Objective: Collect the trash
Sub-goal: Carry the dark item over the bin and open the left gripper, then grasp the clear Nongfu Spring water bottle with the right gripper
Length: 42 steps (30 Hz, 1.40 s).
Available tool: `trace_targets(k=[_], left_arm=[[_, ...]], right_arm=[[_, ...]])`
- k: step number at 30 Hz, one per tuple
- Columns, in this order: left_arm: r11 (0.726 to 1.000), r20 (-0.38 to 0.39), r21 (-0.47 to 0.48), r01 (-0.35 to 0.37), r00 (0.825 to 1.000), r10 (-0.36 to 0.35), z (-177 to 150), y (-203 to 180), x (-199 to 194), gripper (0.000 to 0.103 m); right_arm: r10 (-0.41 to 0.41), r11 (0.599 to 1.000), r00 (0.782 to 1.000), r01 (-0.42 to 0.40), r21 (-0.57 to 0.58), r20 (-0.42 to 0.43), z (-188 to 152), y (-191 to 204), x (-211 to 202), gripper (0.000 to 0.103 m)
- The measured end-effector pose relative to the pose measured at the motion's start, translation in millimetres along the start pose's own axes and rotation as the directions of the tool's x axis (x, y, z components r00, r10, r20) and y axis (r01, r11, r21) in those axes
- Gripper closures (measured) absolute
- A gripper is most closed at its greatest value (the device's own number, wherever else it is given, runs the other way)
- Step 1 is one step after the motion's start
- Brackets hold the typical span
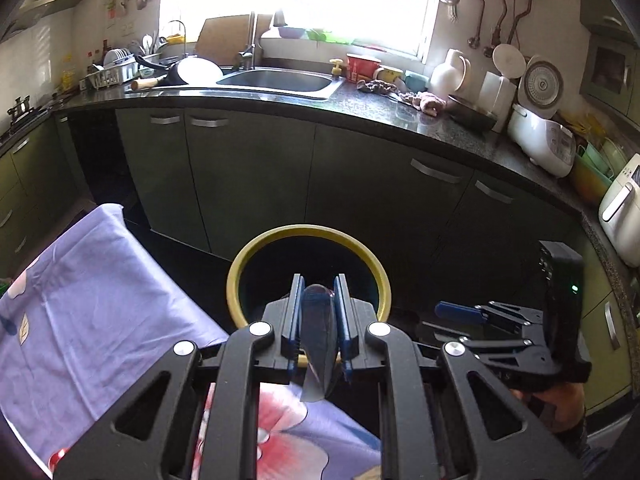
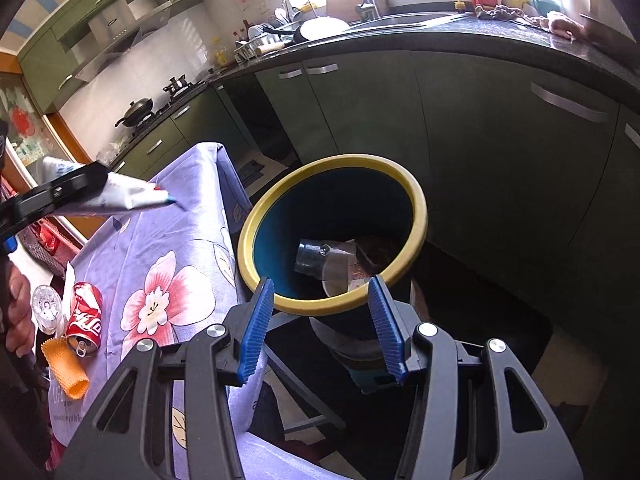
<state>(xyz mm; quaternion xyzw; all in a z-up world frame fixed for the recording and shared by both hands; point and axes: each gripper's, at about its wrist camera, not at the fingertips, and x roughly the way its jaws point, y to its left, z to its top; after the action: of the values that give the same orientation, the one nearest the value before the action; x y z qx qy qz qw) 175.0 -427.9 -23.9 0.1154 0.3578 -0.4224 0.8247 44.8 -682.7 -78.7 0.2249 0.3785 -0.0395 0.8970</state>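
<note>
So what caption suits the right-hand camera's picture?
Open right gripper hovers over a yellow-rimmed bin already holding trash.

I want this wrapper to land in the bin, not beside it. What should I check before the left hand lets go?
1. Left gripper shut on the wrapper: ok.
2. Bin mouth uncovered, with room inside: ok.
3. Wrapper above the bin mouth: not ok; in the right wrist view it hangs over the tablecloth.
4. Right gripper open with nothing between its jaws: ok.
5. Right gripper clear of the drop path: cannot tell; it sits close to the bin's rim.
</note>
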Motion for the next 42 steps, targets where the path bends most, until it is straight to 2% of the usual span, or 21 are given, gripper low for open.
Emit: trace_targets(k=[2,4,6,8,10,11,12,15,18,21,24,27,29,32,34,36,38,40,42], left_arm=[[1.000,-0.026,-0.008,0.019,0.999,-0.019,8.3,-5.1,26.5,0.085],[1.000,-0.047,-0.010,0.011,0.999,-0.012,15.2,-8.4,52.0,0.076],[1.000,-0.061,-0.010,-0.005,0.998,0.004,18.8,-9.7,68.5,0.052],[1.000,-0.055,-0.020,-0.018,0.998,0.017,20.9,-10.4,72.3,0.044],[0.999,-0.046,-0.032,0.003,0.999,-0.005,19.8,-10.9,62.4,0.042],[1.000,-0.035,-0.029,0.007,0.999,-0.008,18.4,-11.4,54.9,0.034],[1.000,-0.018,-0.021,0.002,1.000,-0.002,16.4,-12.2,43.2,0.025],[1.000,0.053,0.007,-0.012,0.999,0.011,5.6,-18.4,-5.3,0.012],[1.000,0.106,0.015,-0.012,0.994,0.011,-12.3,-16.6,-61.4,0.007],[0.999,0.146,-0.007,-0.032,0.989,0.033,-34.9,-5.8,-120.2,0.007],[0.992,0.198,-0.065,-0.104,0.973,0.115,-62.6,16.9,-181.3,0.007],[0.971,0.231,-0.146,-0.188,0.948,0.219,-97.2,42.1,-235.7,0.007],[0.943,0.233,-0.215,-0.253,0.925,0.301,-123.6,61.9,-265.3,0.007],[0.890,0.213,-0.315,-0.330,0.889,0.405,-161.6,91.2,-299.5,0.007],[0.855,0.189,-0.376,-0.358,0.873,0.449,-185.2,109.4,-315.3,0.007],[0.824,0.171,-0.431,-0.367,0.864,0.474,-206.0,127.9,-327.1,0.007],[0.798,0.149,-0.477,-0.369,0.861,0.487,-224.9,142.6,-333.8,0.007],[0.779,0.130,-0.505,-0.371,0.860,0.494,-240.3,151.8,-337.8,0.007],[0.767,0.112,-0.523,-0.371,0.863,0.493,-249.4,159.4,-338.9,0.007]], right_arm=[[-0.005,1.000,1.000,0.005,0.012,0.004,0.0,-7.6,-2.3,0.054],[-0.012,1.000,1.000,0.012,0.025,0.006,0.1,-14.7,-4.9,0.054],[-0.017,0.999,1.000,0.017,0.038,0.010,0.0,-19.1,-6.6,0.052],[-0.028,0.999,1.000,0.028,0.039,0.010,-0.2,-21.6,-7.8,0.050],[-0.028,0.999,1.000,0.028,0.034,0.008,-0.5,-20.3,-8.0,0.050],[-0.026,0.999,1.000,0.026,0.028,0.005,-0.6,-18.7,-7.7,0.050],[-0.024,0.999,1.000,0.024,0.022,0.004,-1.2,-16.6,-7.4,0.050],[-0.003,1.000,1.000,0.003,-0.010,-0.007,0.8,-2.8,-4.3,0.050],[0.047,0.996,0.999,-0.048,-0.071,-0.023,1.8,19.7,-1.9,0.050],[0.110,0.979,0.992,-0.118,-0.165,-0.057,2.5,53.9,1.2,0.048],[0.180,0.941,0.978,-0.201,-0.271,-0.102,-1.5,96.4,3.0,0.047],[0.246,0.875,0.957,-0.289,-0.388,-0.157,-4.4,143.0,7.6,0.046],[0.282,0.816,0.937,-0.346,-0.464,-0.204,-8.9,177.6,12.2,0.042],[0.330,0.700,0.900,-0.435,-0.567,-0.284,-16.6,232.3,18.1,0.040],[0.361,0.612,0.872,-0.489,-0.621,-0.331,-22.3,265.6,20.8,0.035],[0.381,0.516,0.841,-0.538,-0.667,-0.383,-28.4,298.5,23.3,0.029],[0.388,0.408,0.802,-0.592,-0.695,-0.454,-32.8,330.8,27.6,0.021],[0.376,0.317,0.768,-0.632,-0.707,-0.519,-36.6,362.9,34.1,0.019],[0.345,0.257,0.762,-0.639,-0.725,-0.549,-35.7,391.7,38.6,0.019]])
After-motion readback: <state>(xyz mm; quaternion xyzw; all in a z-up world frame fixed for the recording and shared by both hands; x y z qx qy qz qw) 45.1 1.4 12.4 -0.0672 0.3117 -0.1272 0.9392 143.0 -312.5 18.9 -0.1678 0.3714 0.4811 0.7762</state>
